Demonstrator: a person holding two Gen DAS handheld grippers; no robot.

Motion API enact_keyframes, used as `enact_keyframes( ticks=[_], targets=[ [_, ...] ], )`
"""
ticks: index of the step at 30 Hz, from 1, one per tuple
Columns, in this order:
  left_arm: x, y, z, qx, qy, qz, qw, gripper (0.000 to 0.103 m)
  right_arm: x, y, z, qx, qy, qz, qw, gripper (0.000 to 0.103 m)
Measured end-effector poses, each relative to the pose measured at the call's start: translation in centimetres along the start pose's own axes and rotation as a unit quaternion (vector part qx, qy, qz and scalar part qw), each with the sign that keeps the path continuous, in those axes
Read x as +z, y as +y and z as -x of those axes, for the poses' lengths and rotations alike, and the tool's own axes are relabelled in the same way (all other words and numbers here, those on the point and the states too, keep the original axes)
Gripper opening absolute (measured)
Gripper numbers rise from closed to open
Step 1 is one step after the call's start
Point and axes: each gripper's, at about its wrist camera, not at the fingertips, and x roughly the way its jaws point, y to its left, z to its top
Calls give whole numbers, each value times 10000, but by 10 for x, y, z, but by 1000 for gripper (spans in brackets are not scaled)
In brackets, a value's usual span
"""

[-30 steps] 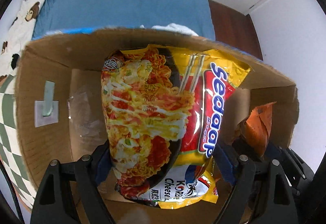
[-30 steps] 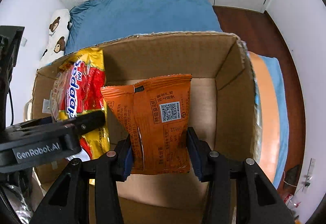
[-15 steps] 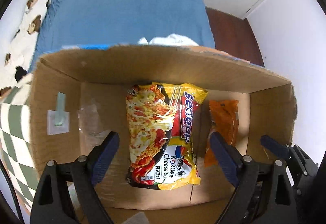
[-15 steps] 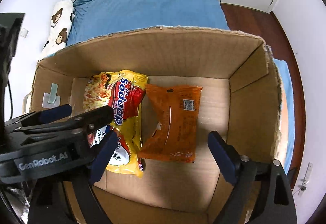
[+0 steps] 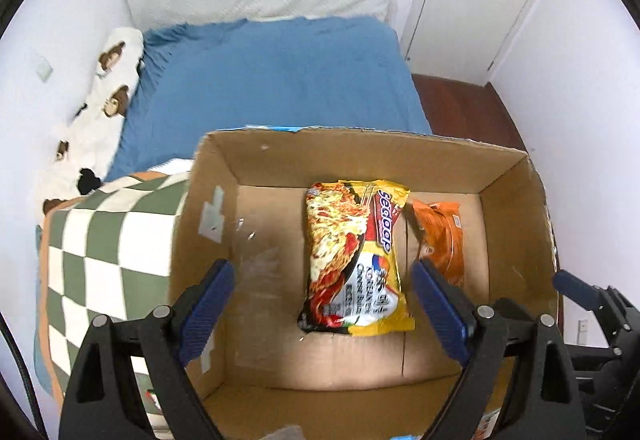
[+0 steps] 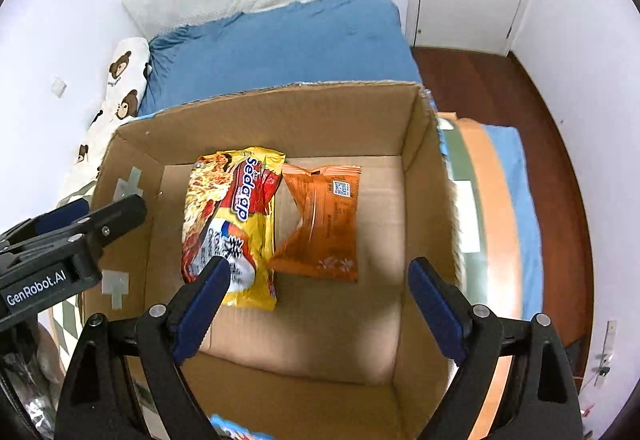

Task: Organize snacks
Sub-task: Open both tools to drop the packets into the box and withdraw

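Here, nearest the cameras, both tools hang over the open box with their blue pads spread wide and nothing between them: the left tool (image 5: 322, 304) and the right tool (image 6: 316, 300) each point steeply down into it. Below them, on the floor of the box (image 5: 516, 200), lie two packets side by side, edges touching or nearly so. The noodles (image 5: 354, 256), a yellow and red pack, lie flat with the long axis running from the near wall toward the far wall, roughly along the line the left tool points. In the left view they sit just right of the midline between that tool's pads, so the left hand is the nearer one to them. The orange pack (image 6: 324, 220) lies on the far right of the noodles, face down with its code label up, and falls between the right tool's pads in that view, a little beyond them. Both packets look already placed, so I judge the next move is a reach elsewhere for another snack. Beyond the box is a checked cloth (image 5: 100, 240), then the blue bed (image 5: 272, 80), a white pillow and the door.
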Motion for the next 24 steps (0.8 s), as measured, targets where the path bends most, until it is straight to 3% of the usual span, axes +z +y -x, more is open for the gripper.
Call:
enact_keyframes(
  ticks=[10,24],
  targets=[
    [-38,-16,49,133,-594,-126,9981,91,-49,4,66,75,-579,88,9983,92],
    [-81,-15,81,138,-910,30,9958,91,-98,16,128,227,-1078,111,9939,93]
  ],
)
